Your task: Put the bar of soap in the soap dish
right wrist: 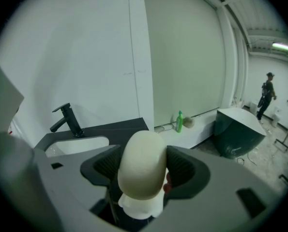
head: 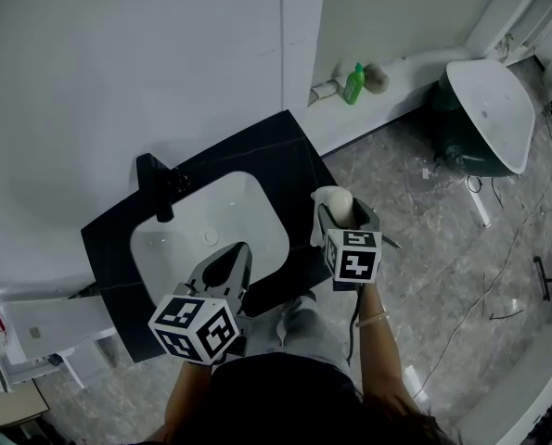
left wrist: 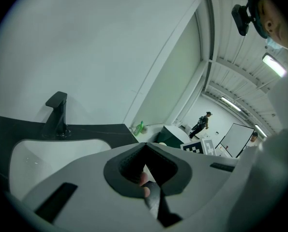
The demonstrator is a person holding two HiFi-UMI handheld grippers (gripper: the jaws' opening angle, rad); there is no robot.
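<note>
A cream, rounded bar of soap (head: 340, 202) (right wrist: 142, 164) stands upright between the jaws of my right gripper (head: 342, 209) (right wrist: 143, 161), which is shut on it. The gripper hangs at the right end of the black counter (head: 285, 151). A white piece (head: 320, 219) (right wrist: 140, 206), possibly the soap dish, shows just under the soap; I cannot tell whether they touch. My left gripper (head: 241, 248) (left wrist: 144, 146) is shut and holds nothing. It hovers over the front rim of the white sink basin (head: 178, 239) (left wrist: 37, 161).
A black faucet (head: 158, 185) (left wrist: 56, 115) (right wrist: 68, 120) stands behind the basin against the white wall. A green bottle (head: 353, 83) (right wrist: 179, 122) sits on a ledge. A white tub on a dark green base (head: 487, 114) and cables lie on the floor. A white shelf (head: 44, 327) is left.
</note>
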